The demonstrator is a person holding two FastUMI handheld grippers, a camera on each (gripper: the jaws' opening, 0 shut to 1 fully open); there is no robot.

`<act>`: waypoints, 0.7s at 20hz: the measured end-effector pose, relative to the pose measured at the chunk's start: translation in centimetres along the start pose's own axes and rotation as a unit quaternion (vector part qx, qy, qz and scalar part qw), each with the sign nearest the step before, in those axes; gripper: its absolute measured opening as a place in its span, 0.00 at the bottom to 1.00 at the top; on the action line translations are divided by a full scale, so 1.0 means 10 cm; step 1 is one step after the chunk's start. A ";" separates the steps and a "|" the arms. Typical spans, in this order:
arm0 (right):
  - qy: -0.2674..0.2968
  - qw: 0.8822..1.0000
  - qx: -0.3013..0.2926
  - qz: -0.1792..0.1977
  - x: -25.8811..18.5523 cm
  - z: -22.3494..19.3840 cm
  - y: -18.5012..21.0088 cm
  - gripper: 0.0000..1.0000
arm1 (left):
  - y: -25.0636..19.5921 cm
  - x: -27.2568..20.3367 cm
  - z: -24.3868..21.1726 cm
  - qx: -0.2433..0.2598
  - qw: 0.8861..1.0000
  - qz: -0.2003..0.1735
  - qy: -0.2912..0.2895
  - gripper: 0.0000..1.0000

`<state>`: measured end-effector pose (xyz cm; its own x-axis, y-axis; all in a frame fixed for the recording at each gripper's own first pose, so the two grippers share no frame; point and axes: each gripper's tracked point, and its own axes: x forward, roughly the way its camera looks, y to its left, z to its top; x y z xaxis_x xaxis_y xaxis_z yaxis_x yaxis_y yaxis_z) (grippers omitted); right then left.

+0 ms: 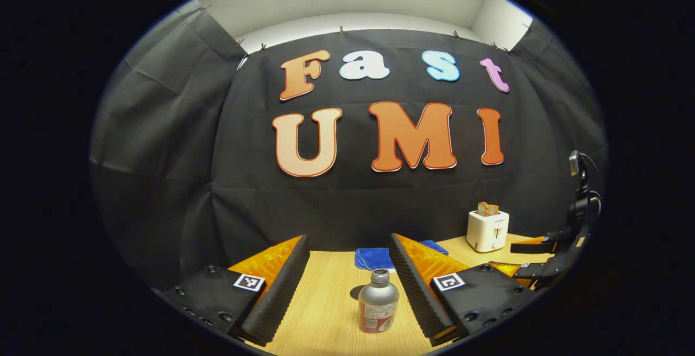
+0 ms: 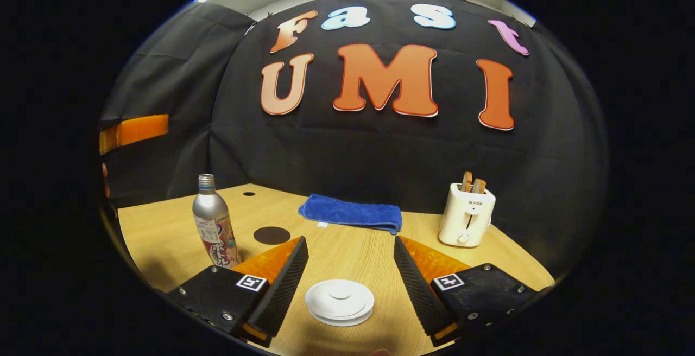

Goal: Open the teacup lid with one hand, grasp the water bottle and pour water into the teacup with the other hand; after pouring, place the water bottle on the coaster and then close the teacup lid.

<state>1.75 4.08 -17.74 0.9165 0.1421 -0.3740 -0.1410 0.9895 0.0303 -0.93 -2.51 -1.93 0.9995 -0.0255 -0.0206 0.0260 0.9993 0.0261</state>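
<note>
While its fingers stand wide apart, the left gripper frames the water bottle, which stands upright on the wooden table between the two fingers, nearer the one at 3 o'clock and touching neither. Beyond the bottle at 12 o'clock lies a folded blue cloth, and at 2 o'clock a white toaster with bread in its slots stands by the back wall. At the 3 o'clock edge of the left gripper view the right gripper shows farther off.

In the right gripper view the right gripper's own fingers also stand wide apart, and the white teacup lid sits between them, seen from above and untouched. At 10 o'clock from the lid stands the water bottle, with the dark round coaster flat on the table just to its 3 o'clock side. The cloth lies at 12 o'clock and the toaster at 2 o'clock.
</note>
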 end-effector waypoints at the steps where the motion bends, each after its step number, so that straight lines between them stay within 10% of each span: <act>1: 0.006 1.000 0.003 0.002 0.03 -0.04 0.01 0.96 | 0.00 0.01 -0.02 0.000 1.000 0.001 0.003 0.95; 14: 0.089 0.993 0.070 0.022 0.29 -0.65 0.08 0.61 | 0.08 0.07 -0.23 -0.009 1.000 0.009 0.027 0.96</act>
<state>1.83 5.16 -24.82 0.8280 0.1901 -0.5275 -0.1133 0.9781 0.1746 -0.25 -1.70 -4.22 0.9972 -0.0072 -0.0748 0.0078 0.9999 0.0083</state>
